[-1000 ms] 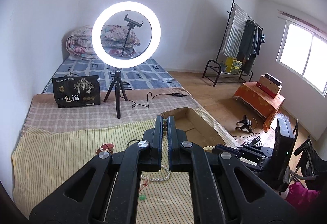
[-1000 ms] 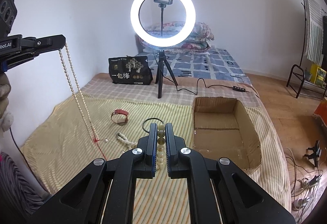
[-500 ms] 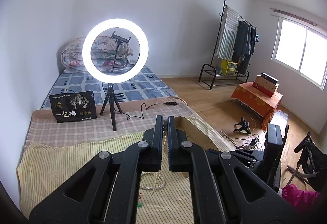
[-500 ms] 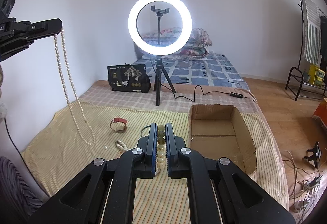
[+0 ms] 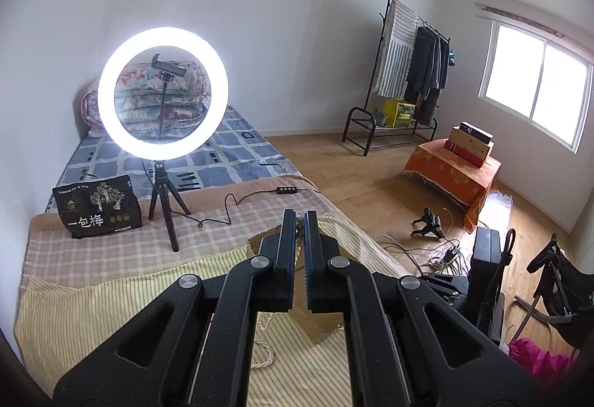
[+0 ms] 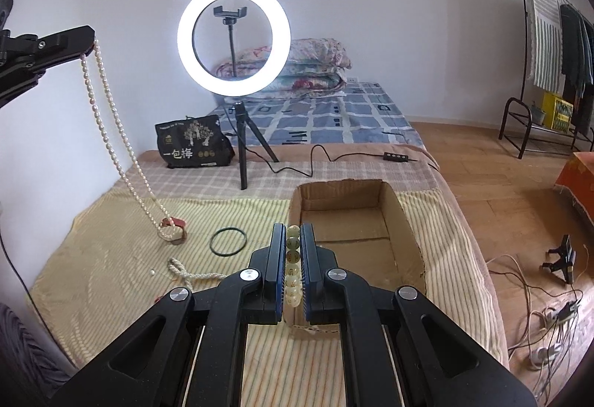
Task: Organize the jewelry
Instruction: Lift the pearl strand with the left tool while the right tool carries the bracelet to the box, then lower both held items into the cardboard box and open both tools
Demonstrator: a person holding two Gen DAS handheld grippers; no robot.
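Note:
My left gripper (image 5: pixel 300 217) is shut on a long pearl necklace (image 6: pixel 107 132); in the right wrist view it (image 6: pixel 86 50) is held high at the left and the strand hangs down to the striped cloth. My right gripper (image 6: pixel 293 232) is shut on a pale green bead bracelet (image 6: pixel 292 269), just in front of the open cardboard box (image 6: pixel 404 221). On the cloth lie a red watch (image 6: pixel 174 225), a black ring bangle (image 6: pixel 228 241) and a short pearl strand (image 6: pixel 193 273).
A lit ring light on a tripod (image 6: pixel 234 39) and a black bag (image 6: pixel 191 143) stand behind the cloth. A cable with a remote (image 6: pixel 397 157) runs across the bed. The bed's right edge drops to a floor with cables (image 6: pixel 549 314).
My left gripper has risen and lifted the pearl necklace higher; its lower end has swung right to the red watch. My right gripper has moved closer to the box, still holding the bracelet.

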